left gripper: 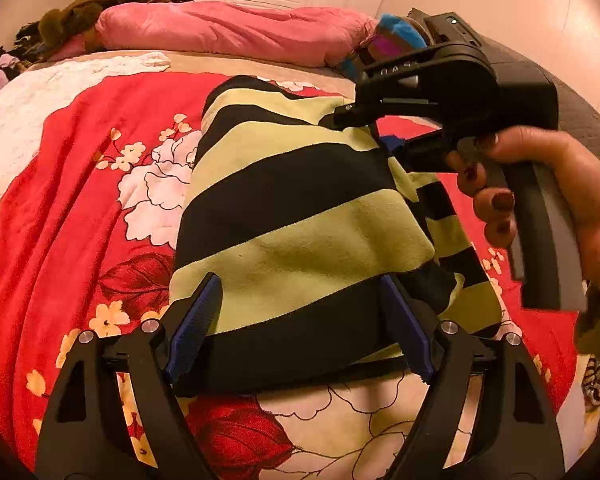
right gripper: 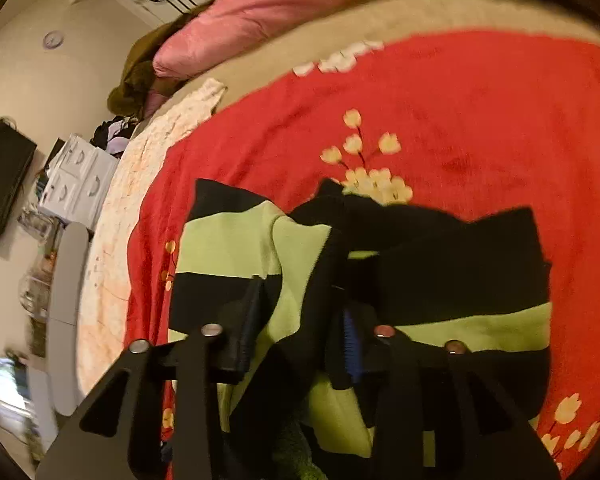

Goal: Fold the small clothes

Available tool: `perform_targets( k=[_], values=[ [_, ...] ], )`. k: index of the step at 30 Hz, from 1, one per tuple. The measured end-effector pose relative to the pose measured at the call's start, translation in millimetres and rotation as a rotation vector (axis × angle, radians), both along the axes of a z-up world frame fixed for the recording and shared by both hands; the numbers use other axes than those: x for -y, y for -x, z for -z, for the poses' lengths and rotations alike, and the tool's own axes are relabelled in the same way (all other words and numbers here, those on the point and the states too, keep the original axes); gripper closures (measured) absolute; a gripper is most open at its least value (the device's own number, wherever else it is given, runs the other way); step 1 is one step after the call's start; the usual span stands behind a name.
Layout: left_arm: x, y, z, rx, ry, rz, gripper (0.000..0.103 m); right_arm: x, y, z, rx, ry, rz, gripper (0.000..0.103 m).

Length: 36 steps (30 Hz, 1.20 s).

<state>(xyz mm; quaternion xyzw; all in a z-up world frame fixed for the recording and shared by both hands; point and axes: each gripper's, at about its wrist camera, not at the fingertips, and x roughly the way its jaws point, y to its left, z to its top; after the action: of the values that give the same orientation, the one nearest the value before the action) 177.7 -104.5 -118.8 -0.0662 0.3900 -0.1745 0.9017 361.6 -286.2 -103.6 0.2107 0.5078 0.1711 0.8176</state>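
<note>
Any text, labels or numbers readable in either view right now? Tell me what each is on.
Raised lettering on the right tool's black body: a few characters, too blurred to read.
Striped garment, red blanket, pink pillow: no text.
White box: markings too small to read.
Wall clock: too small to read.
</note>
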Motion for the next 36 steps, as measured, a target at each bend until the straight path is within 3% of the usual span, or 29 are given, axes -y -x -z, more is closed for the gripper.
perform_targets(
  k=[7,10,14,17,22,24,27,31,36],
  values=[
    [-4,17,-25,0.100,0.088,0.042,0.030,19,24,-50,0.151,-0.080,-0.059,0.083],
    [13,28,-34,0.160,0.079,0.108,0.030,42,31,-60,0.156,-0.074,-0.055,0.083],
    [37,40,-40,0.198,0.037,0.199,0.029,77,33,-50,0.120,-0.041,0.012,0.083],
    [46,40,-32,0.182,0.000,0.215,0.029,98,32,-24,0.059,-0.004,0.076,0.083],
    [38,27,-21,0.125,-0.028,0.163,0.029,117,37,12,0.013,-0.053,0.142,0.076],
    [31,22,-16,0.104,-0.035,0.129,0.029,123,46,7,0.016,-0.076,0.175,0.063],
    [18,14,-13,0.084,-0.017,0.081,0.027,131,68,-15,0.105,-0.087,0.172,0.058],
    [6,8,-11,0.057,0.005,0.031,0.027,122,106,-30,0.161,-0.052,0.055,0.057],
    [1,4,-2,0.006,0.004,0.009,0.027,105,128,-16,0.104,-0.134,-0.003,0.057]
  ],
)
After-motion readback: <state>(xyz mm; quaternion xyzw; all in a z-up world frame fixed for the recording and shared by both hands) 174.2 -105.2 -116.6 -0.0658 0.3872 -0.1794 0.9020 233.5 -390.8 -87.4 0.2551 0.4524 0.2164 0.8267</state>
